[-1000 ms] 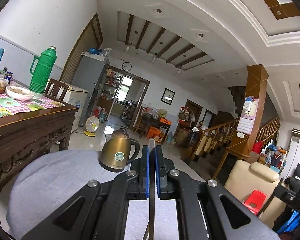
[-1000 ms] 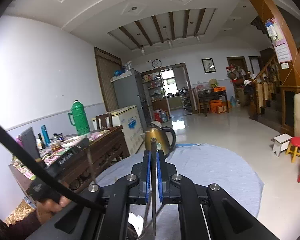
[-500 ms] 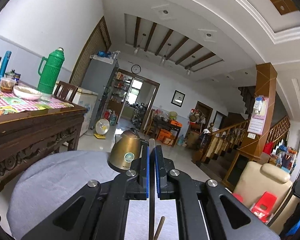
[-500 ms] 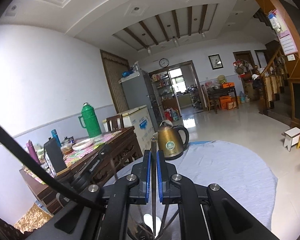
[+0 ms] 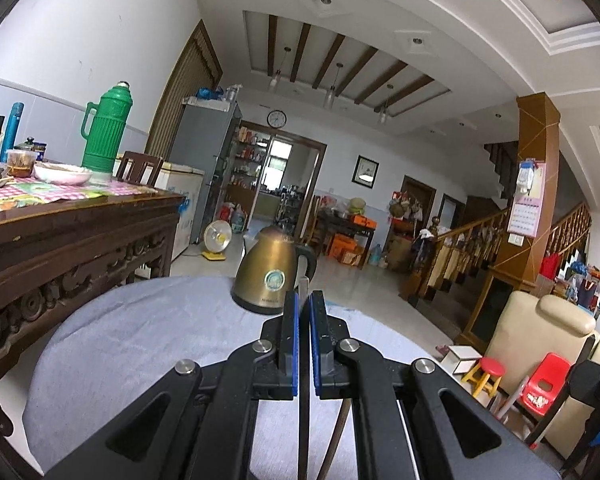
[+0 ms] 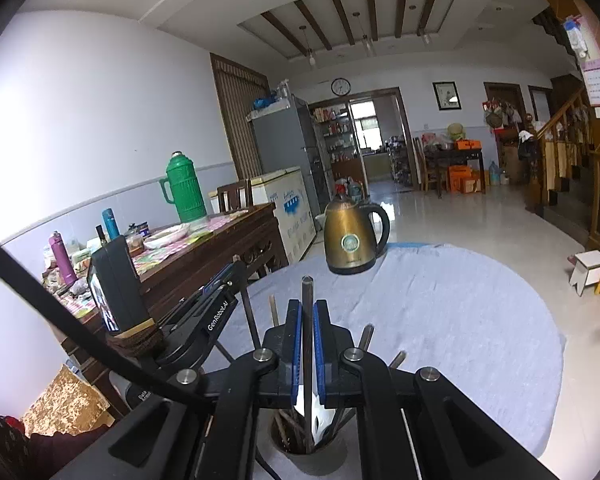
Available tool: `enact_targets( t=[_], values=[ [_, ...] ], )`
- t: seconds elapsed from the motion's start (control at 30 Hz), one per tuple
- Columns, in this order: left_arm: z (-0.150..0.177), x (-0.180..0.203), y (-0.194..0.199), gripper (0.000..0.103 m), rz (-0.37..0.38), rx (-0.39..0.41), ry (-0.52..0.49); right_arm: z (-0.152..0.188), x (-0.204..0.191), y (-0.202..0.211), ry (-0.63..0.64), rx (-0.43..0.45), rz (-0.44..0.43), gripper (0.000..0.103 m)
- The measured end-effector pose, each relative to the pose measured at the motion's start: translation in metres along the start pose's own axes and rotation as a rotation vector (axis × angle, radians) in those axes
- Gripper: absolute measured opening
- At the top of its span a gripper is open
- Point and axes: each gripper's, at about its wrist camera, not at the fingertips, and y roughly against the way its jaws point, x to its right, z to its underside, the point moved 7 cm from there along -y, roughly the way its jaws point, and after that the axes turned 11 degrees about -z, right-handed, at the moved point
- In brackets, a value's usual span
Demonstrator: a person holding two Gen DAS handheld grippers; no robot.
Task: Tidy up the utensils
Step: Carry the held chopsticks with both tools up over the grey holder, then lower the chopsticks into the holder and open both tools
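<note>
My left gripper [image 5: 304, 300] is shut on a thin flat metal utensil [image 5: 303, 420] that stands upright between the blue pads; its tip pokes out above them. A brown chopstick [image 5: 338, 436] leans below it. My right gripper [image 6: 307, 307] is shut on a dark chopstick [image 6: 307, 292], held upright over a round utensil holder [image 6: 300, 448] that holds several chopsticks and a white spoon. The left gripper also shows in the right wrist view [image 6: 220, 280], at the left, with a utensil between its fingers.
A gold kettle [image 6: 353, 236] stands at the far side of the round grey-clothed table [image 6: 440, 300]. A carved wooden table [image 5: 72, 236] with a green thermos [image 5: 104, 132], bowls and bottles stands to the left. Stools and a red chair stand on the floor to the right.
Both grippers have risen and tilted a little; the kettle now sits higher and nearer in both views. The holder has come into view under the right gripper. Both stay shut on their utensils.
</note>
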Motion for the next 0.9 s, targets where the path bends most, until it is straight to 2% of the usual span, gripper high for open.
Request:
enact_targets(
  t=[0.37, 0.73, 0.9],
  values=[
    [0.026, 0.001, 0.013, 0.006, 0.047, -0.077, -0.072, 0.022, 0.008, -0.011, -0.048, -0.058, -0.007, 0.006],
    [0.033, 0.001, 0.035, 0.006, 0.057, -0.098, -0.14, 0.033, 0.007, -0.009, -0.06, -0.061, -0.012, 0.006],
    [0.034, 0.006, 0.044, 0.006, 0.08, -0.104, -0.175, 0.042, 0.019, -0.011, -0.126, -0.08, 0.014, 0.007]
  ],
)
